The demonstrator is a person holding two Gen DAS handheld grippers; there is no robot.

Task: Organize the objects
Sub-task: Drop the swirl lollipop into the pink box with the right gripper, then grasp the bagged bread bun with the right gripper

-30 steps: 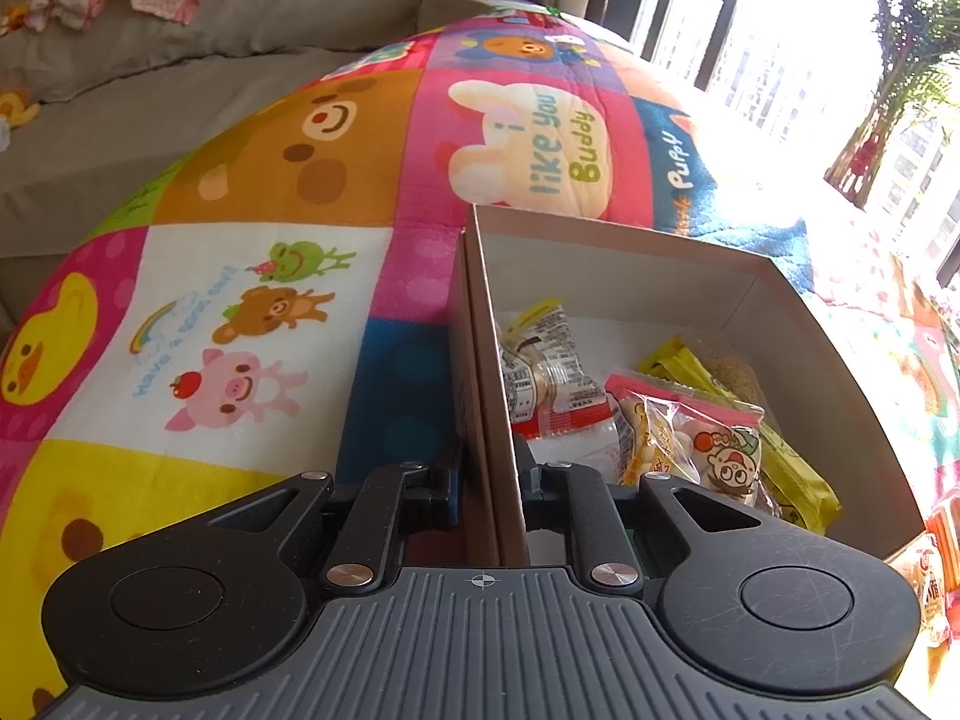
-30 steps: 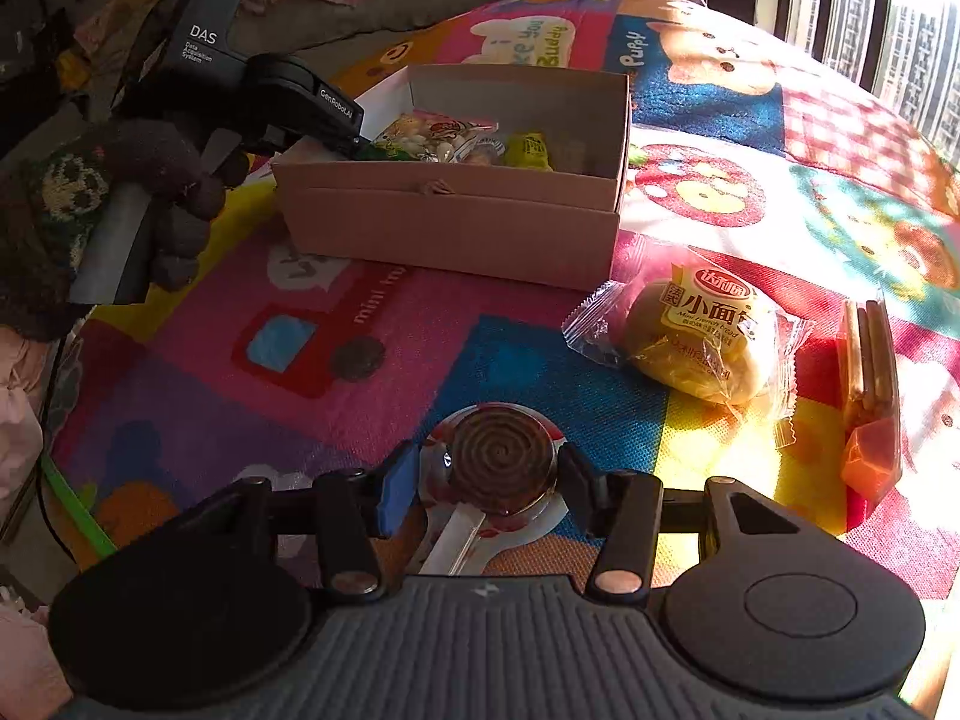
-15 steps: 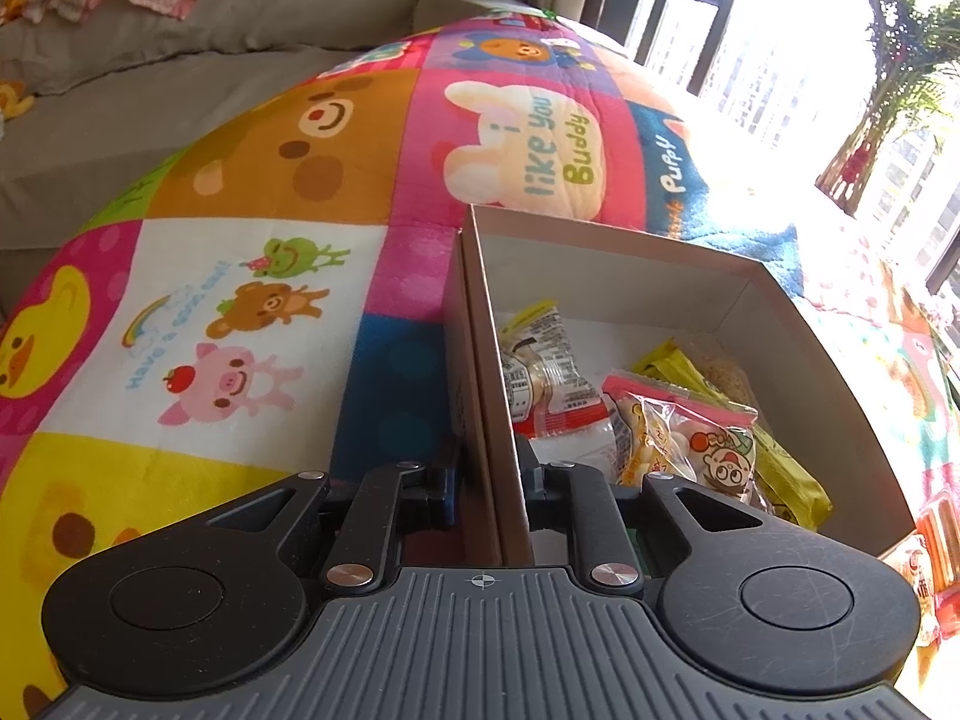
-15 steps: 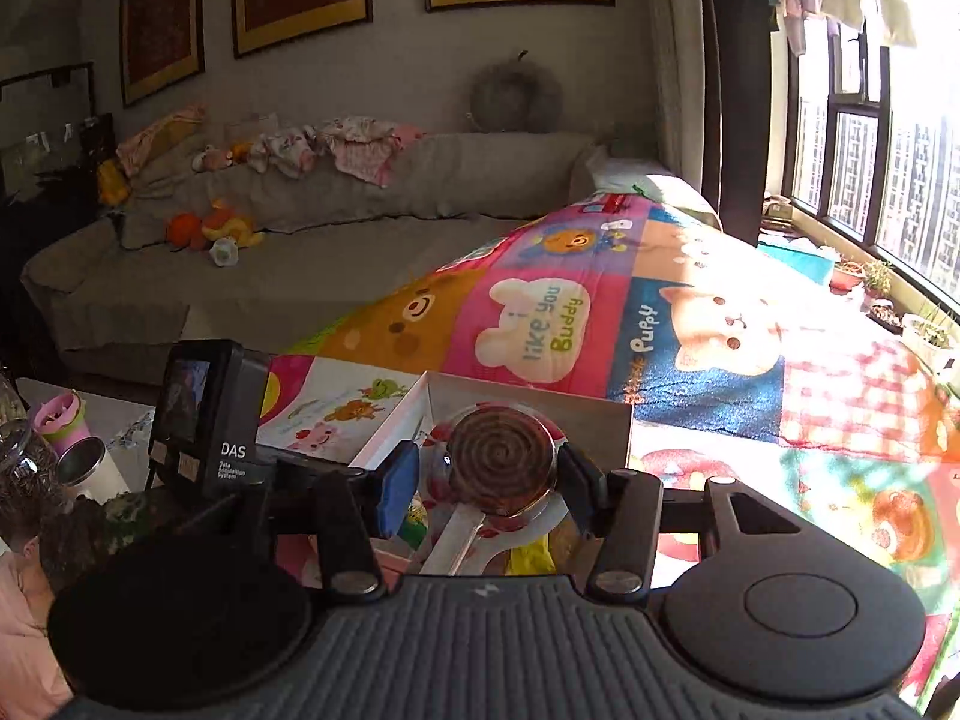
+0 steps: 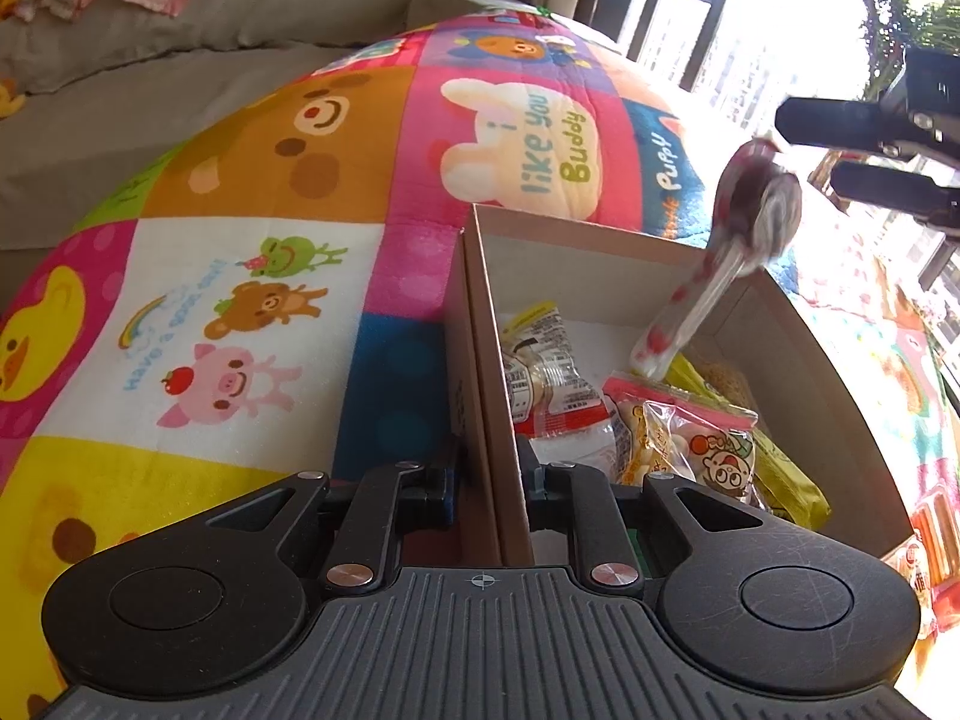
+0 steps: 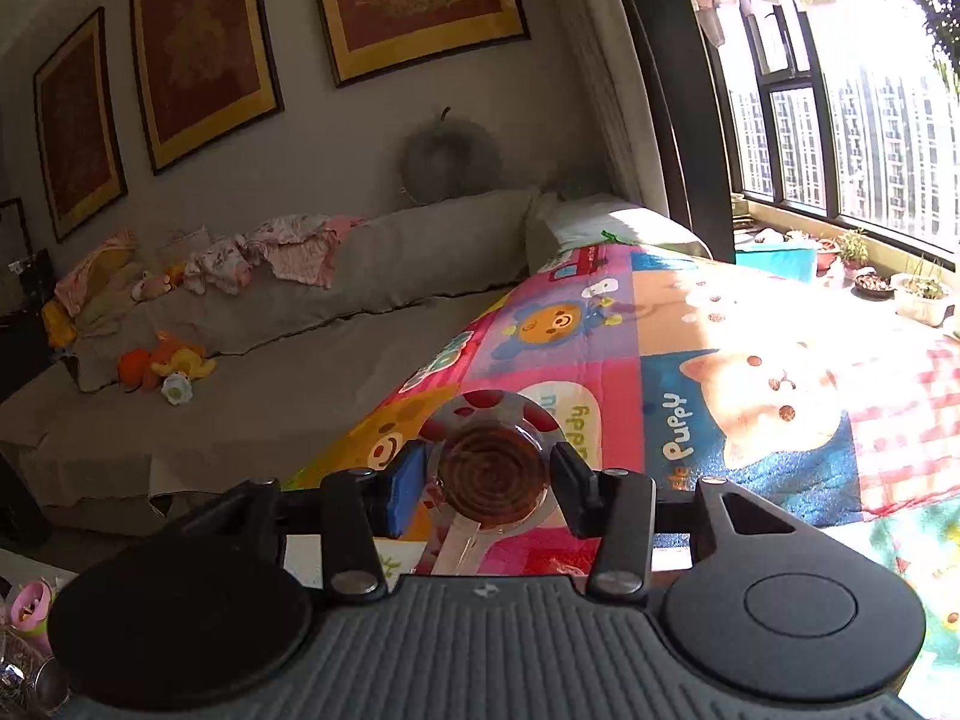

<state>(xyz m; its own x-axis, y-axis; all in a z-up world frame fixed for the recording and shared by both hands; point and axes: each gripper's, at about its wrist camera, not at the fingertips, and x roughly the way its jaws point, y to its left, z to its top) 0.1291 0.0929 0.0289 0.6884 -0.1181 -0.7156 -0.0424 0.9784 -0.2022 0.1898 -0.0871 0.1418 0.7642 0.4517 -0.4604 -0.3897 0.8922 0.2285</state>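
My left gripper (image 5: 489, 480) is shut on the near wall of an open cardboard box (image 5: 600, 246), one pad on each side of it. Inside the box lie a pink-edged snack packet (image 5: 678, 438), a yellow packet (image 5: 786, 474) and a white-and-red packet (image 5: 540, 372). My right gripper (image 5: 807, 150) comes in from the upper right, above the box's far corner. Its jaws are closing on a wrapped brown spiral lollipop (image 5: 753, 198), whose stick hangs down into the box. In the right wrist view the lollipop (image 6: 492, 474) sits between the pads of that gripper (image 6: 489, 489).
The box stands on a bright cartoon playmat (image 5: 240, 312). More snack packets (image 5: 924, 546) lie on the mat past the box's right wall. A grey sofa (image 6: 270, 360) with clothes and toys runs along the far side. Potted plants (image 6: 918, 294) stand by the window.
My right gripper has risen from the mat with the lollipop and swung over to the box, and it now shows in the left wrist view. The left gripper and the box have stayed put.
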